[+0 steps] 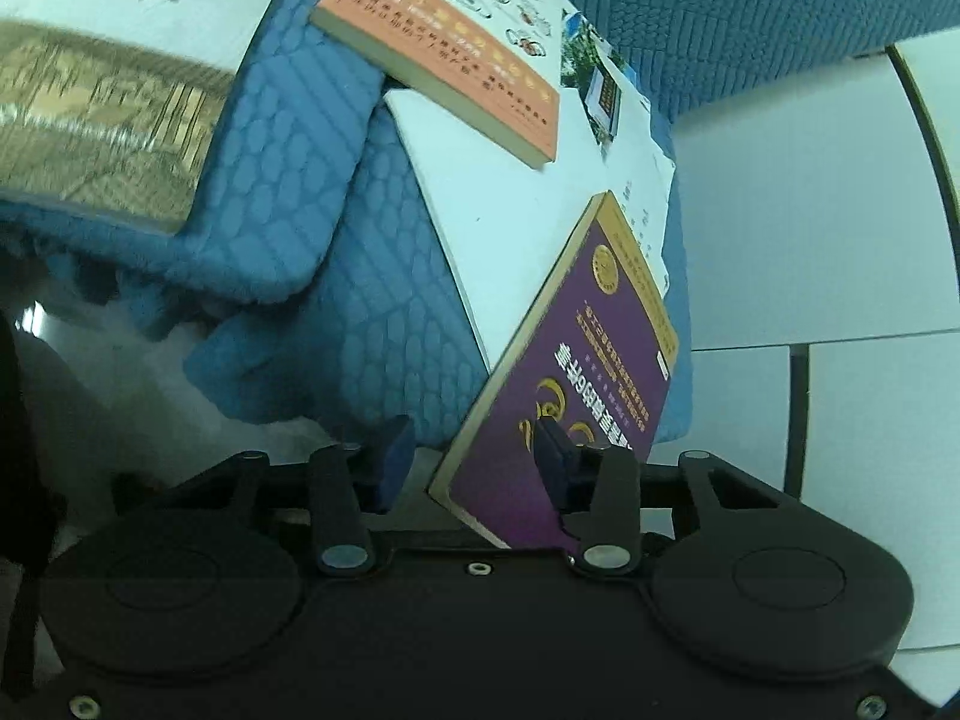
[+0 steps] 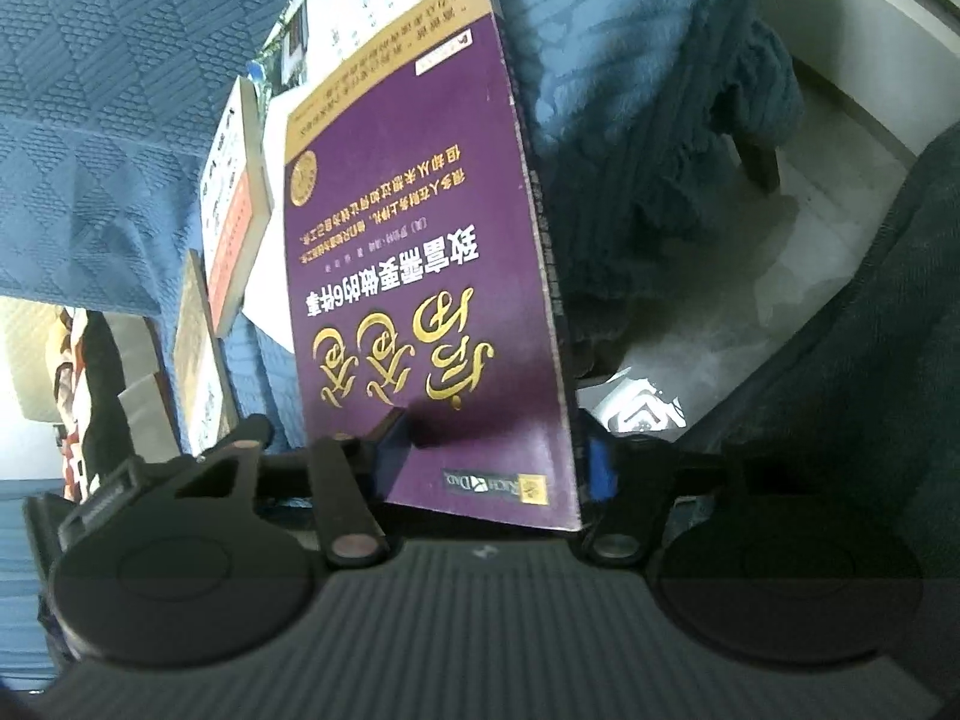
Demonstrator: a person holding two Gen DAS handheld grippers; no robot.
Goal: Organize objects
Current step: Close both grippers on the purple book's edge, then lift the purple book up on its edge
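Item: purple book (image 2: 432,276), lying on blue blanket (image 1: 282,180) beside orange-edged book (image 1: 444,54). Left gripper (image 1: 474,468) and right gripper (image 2: 498,450) both straddle near edge, grip unconfirmed. Step: pickup. Next: firm clamp, lift.

The purple paperback book with gold lettering (image 2: 432,276) has a smooth, slightly glossy card cover, the blue quilted cloth bedcover (image 1: 288,180) looks soft, matt and stitched in a raised pattern, the orange-banded paperback (image 1: 444,54) shows matt paper, and the white floor tiles (image 1: 798,198) look smooth.
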